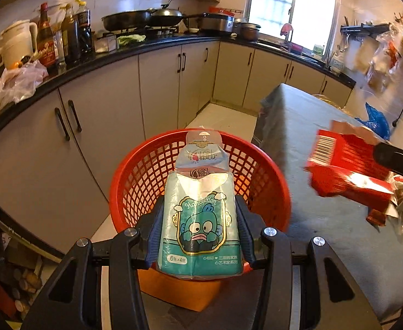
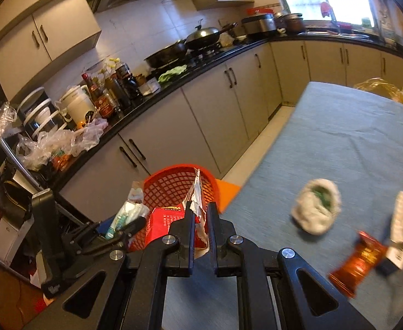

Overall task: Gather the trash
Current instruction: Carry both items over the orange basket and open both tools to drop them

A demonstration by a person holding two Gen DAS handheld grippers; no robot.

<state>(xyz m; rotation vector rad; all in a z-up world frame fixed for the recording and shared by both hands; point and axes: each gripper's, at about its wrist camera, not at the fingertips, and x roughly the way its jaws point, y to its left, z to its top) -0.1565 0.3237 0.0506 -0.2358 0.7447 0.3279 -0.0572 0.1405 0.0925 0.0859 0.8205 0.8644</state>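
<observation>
The left hand-held gripper (image 1: pixel 198 228) grasps a teal cartoon-printed tissue pack (image 1: pixel 200 220) over the red plastic lattice basket (image 1: pixel 146 170) off the worktop's (image 2: pixel 339 143) edge, the right hand-held gripper (image 2: pixel 200 220) clenches a torn red wrapper (image 2: pixel 198 206) nearby, while a crumpled white wad (image 2: pixel 315 210) and orange packet (image 2: pixel 358 264) await collection near the worktop's near edge.

The teal tissue pack (image 1: pixel 200 231) carries "Hangyodon" arched at twelve o'clock above its cartoon fish, and "6" and "×4" in a small oval at seven o'clock. The red wrapper (image 1: pixel 347 170) shows a barcode, digits unreadable.
</observation>
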